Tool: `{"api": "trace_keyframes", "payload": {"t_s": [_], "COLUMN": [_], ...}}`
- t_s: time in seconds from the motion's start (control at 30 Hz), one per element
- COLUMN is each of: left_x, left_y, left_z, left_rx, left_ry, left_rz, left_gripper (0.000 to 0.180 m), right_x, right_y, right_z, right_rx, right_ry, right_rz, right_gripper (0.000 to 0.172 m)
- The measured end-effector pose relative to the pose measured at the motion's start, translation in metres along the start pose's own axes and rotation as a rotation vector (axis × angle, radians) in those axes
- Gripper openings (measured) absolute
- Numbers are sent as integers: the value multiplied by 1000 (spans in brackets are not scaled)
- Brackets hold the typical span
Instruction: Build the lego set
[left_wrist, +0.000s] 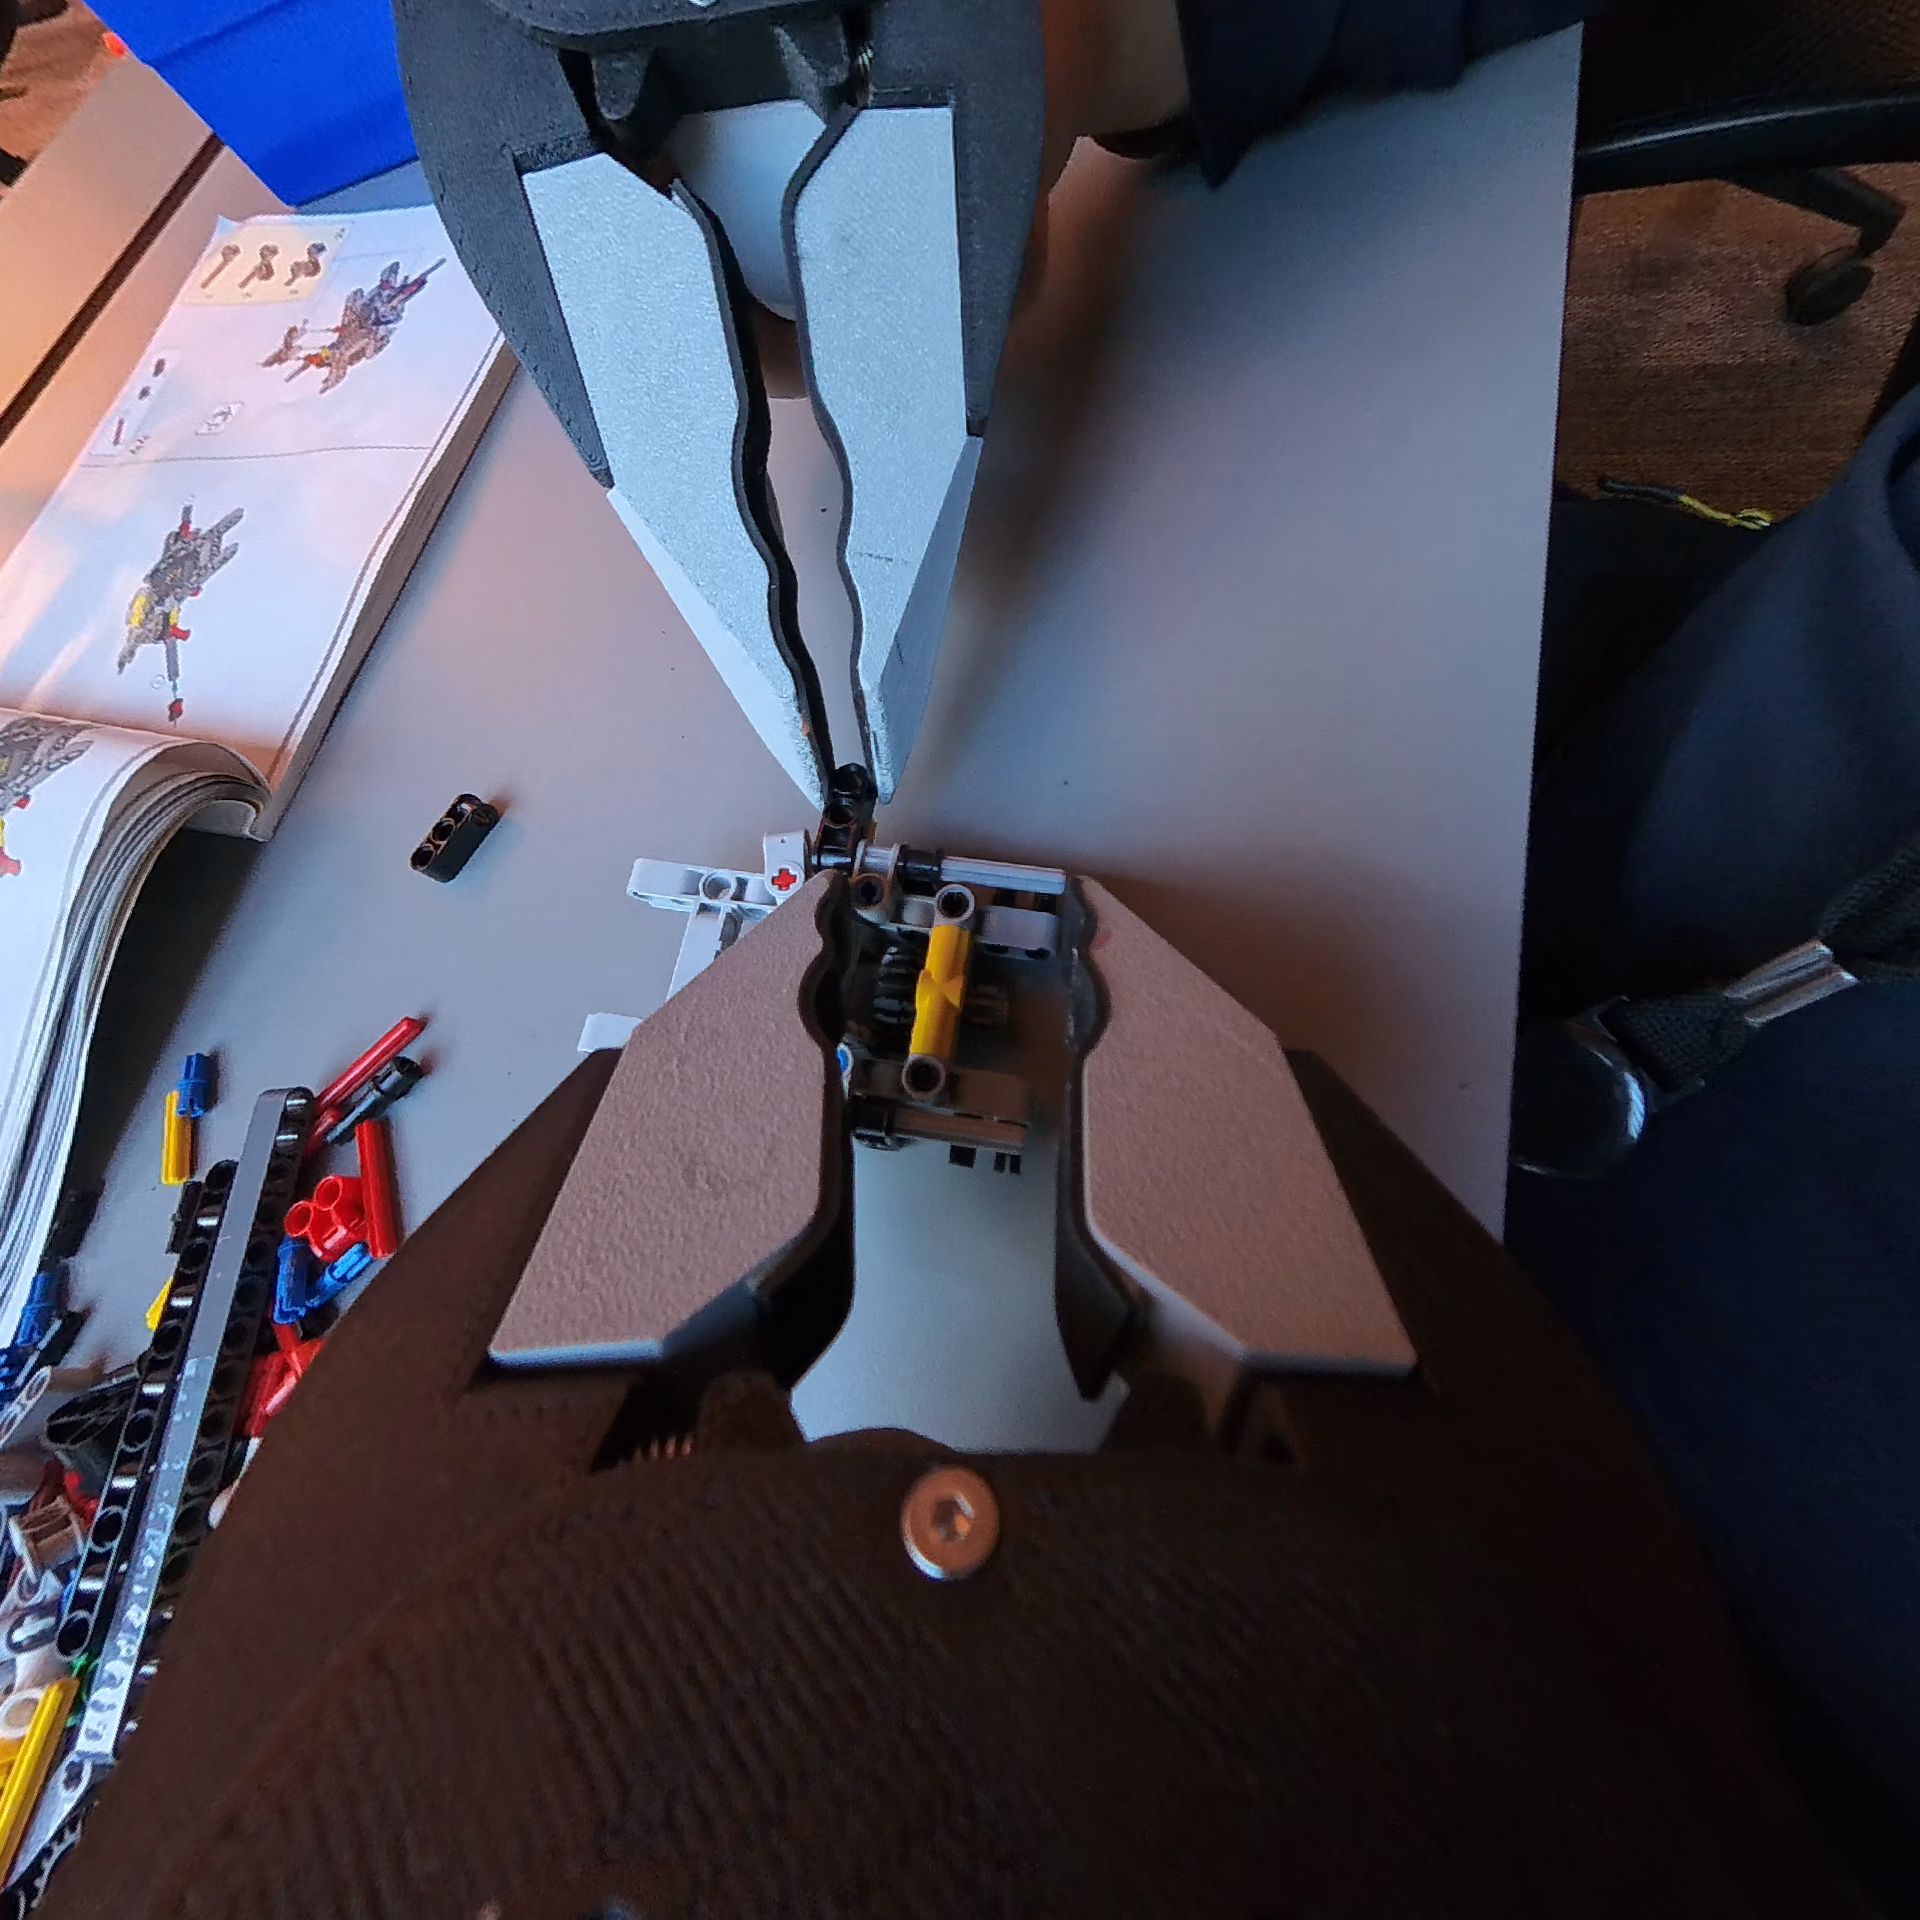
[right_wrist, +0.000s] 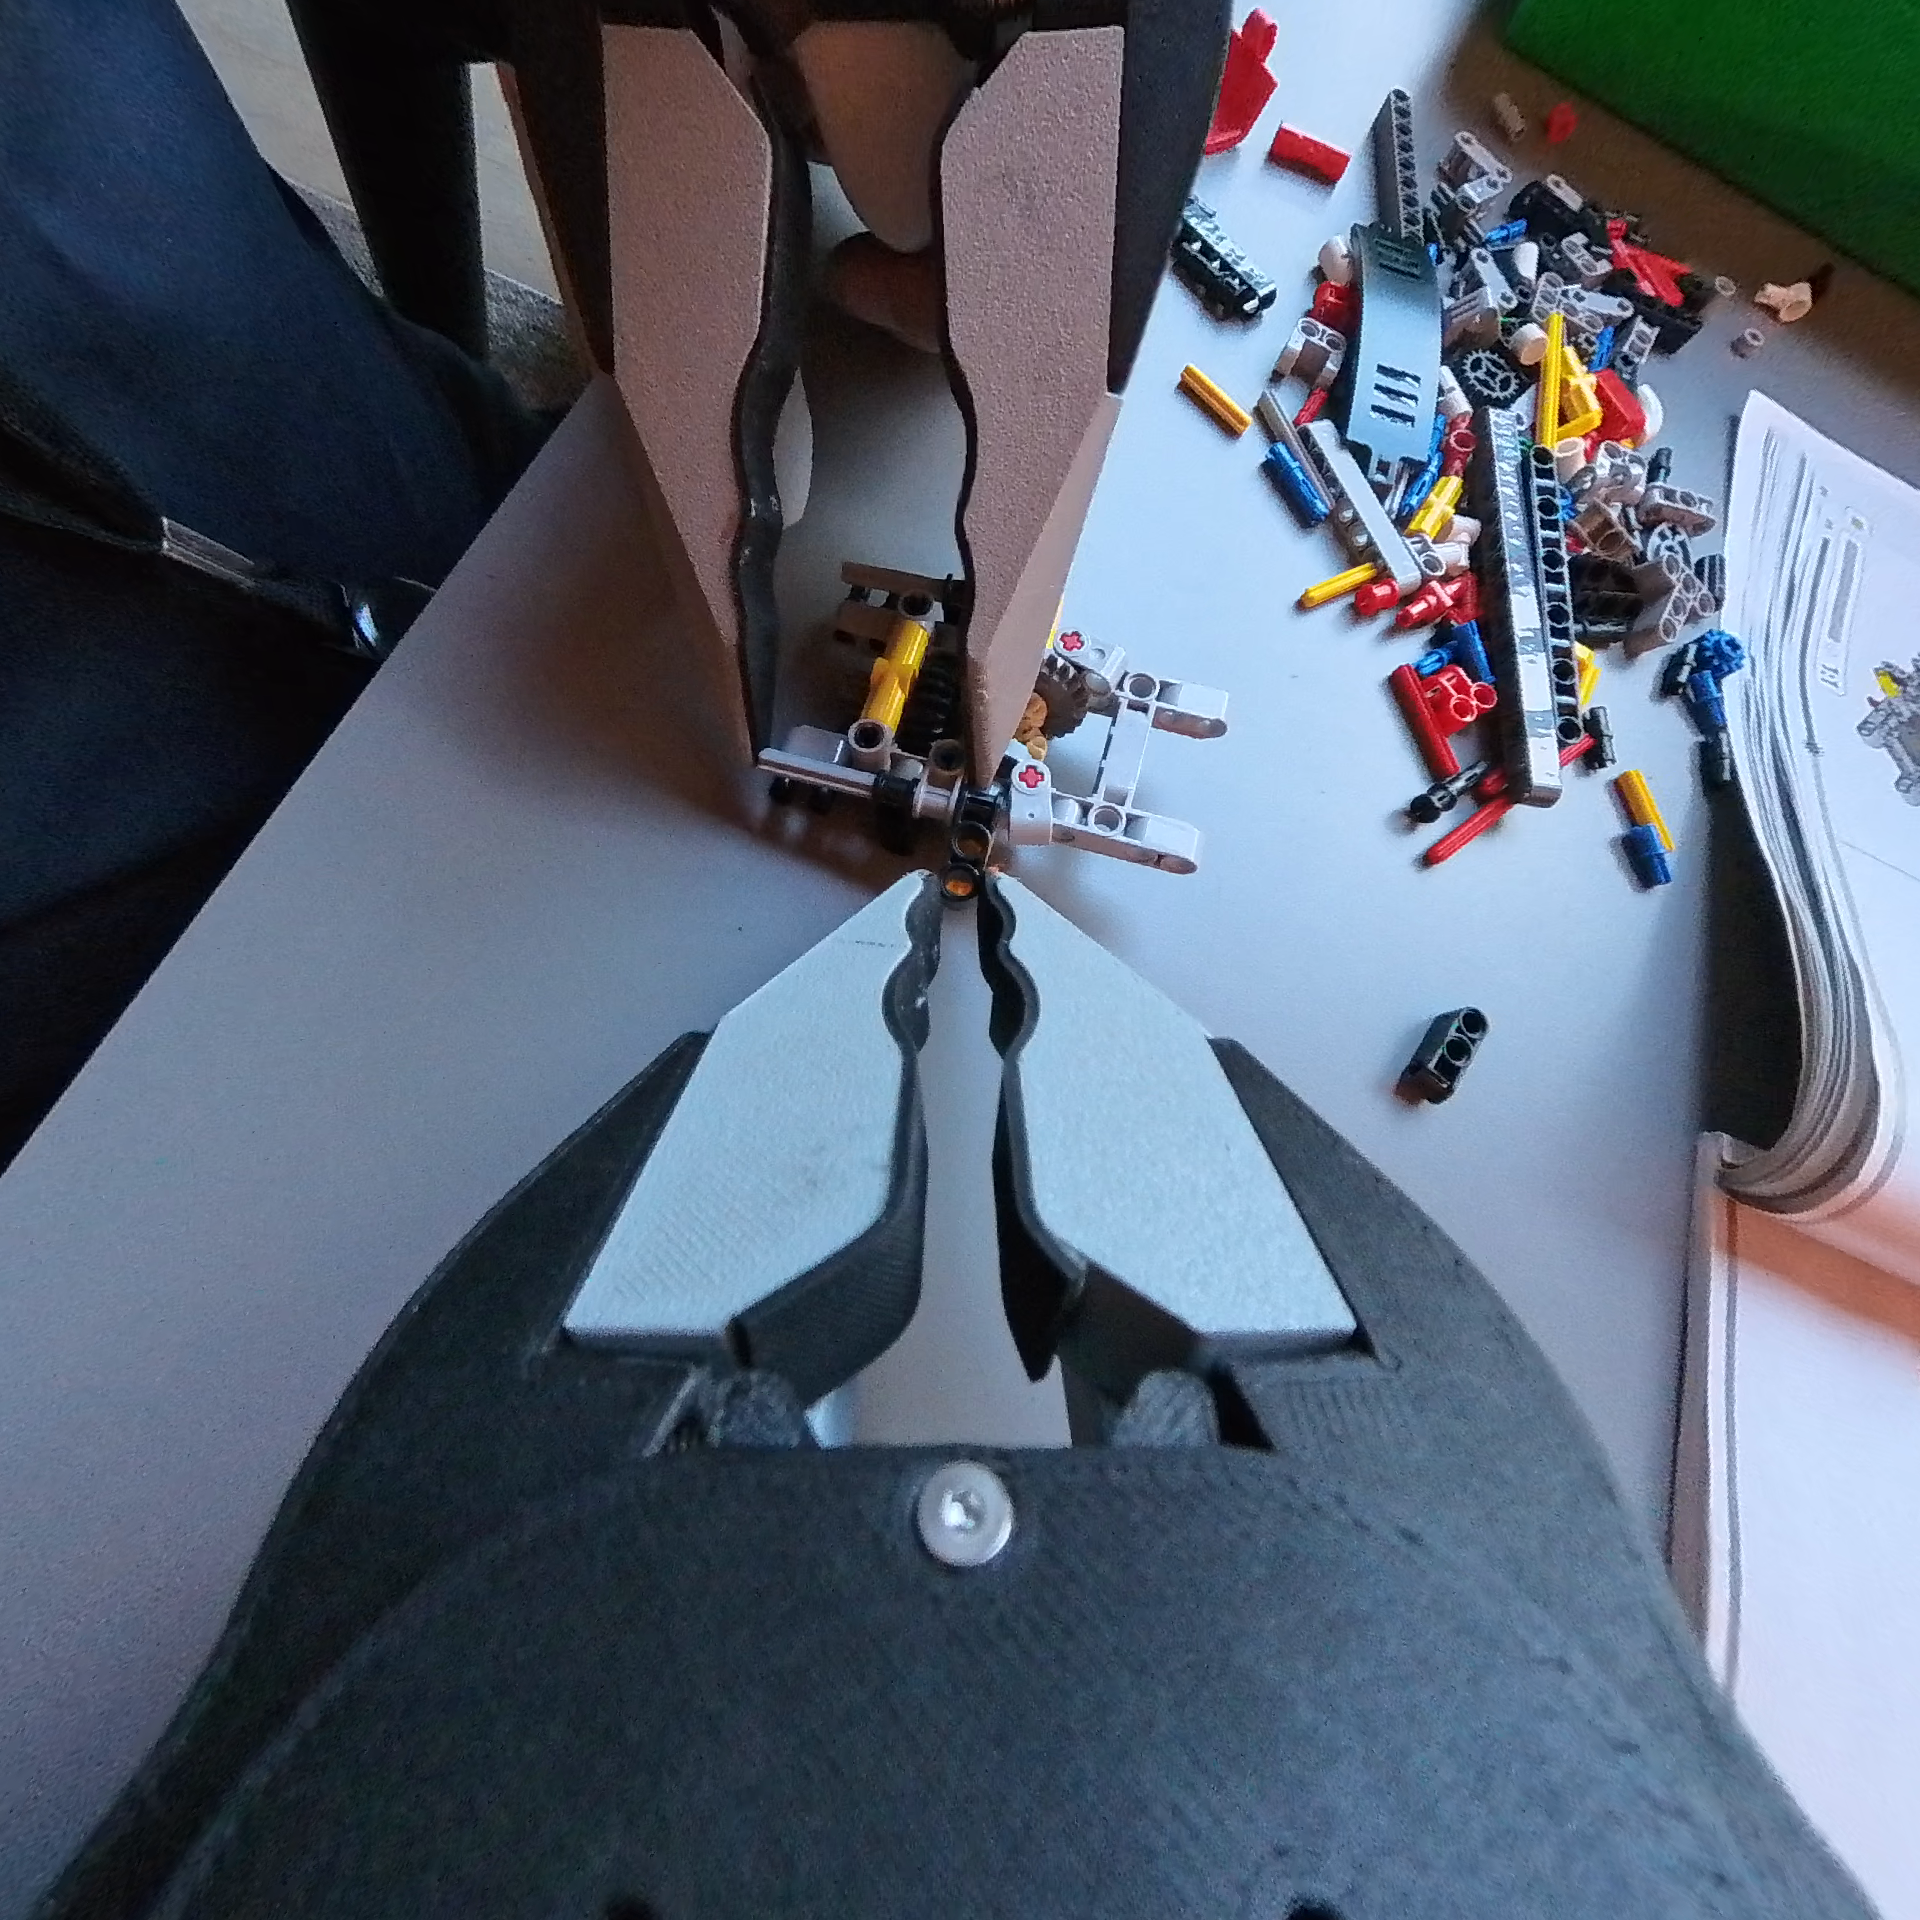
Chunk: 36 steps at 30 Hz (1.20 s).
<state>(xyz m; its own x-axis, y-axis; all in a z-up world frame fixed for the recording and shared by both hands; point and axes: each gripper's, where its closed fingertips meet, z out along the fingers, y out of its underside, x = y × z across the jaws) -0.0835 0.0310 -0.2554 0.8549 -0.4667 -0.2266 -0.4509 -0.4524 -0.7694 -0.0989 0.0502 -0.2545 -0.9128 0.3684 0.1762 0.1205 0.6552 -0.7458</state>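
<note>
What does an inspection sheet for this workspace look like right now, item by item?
Surface: grey table, its near edge beside a person's dark clothing.
Job's things: brick-built gear assembly with a yellow axle connector, standing on the table; small black beam at its end.
Clutter: loose pile of technic pieces; lone black three-hole beam; open instruction booklet.
Grippers: left tongs clamp the gear assembly on both sides; right tongs pinch the small black beam's end.
Cables: nothing seen.
Surroundings: blue bin, green bin, office chair base on carpet.
</note>
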Motion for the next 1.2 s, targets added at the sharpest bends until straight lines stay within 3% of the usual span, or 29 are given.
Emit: {"api": "trace_keyframes", "payload": {"t_s": [0.53, 1.13, 1.17, 1.2], "left_x": [0, -2, -7, -7], "left_y": [-1, 0, -3, -1], "left_z": [1, 3, -1, -1], "left_rx": [4, 0, 28, 11], "left_ry": [-10, -43, -74, -65], "left_rz": [22, 94, 101, 86], "left_gripper": [38, 37, 20, 20], "right_x": [0, -2, -4, -5], "right_y": [1, 2, 0, -1], "right_z": [0, 0, 0, -1], "right_rx": [-67, -35, -24, -22], "right_ry": [47, 43, 31, 27], "right_rz": [-61, -71, -73, -67], "right_gripper": [5, 4, 4, 4]}}
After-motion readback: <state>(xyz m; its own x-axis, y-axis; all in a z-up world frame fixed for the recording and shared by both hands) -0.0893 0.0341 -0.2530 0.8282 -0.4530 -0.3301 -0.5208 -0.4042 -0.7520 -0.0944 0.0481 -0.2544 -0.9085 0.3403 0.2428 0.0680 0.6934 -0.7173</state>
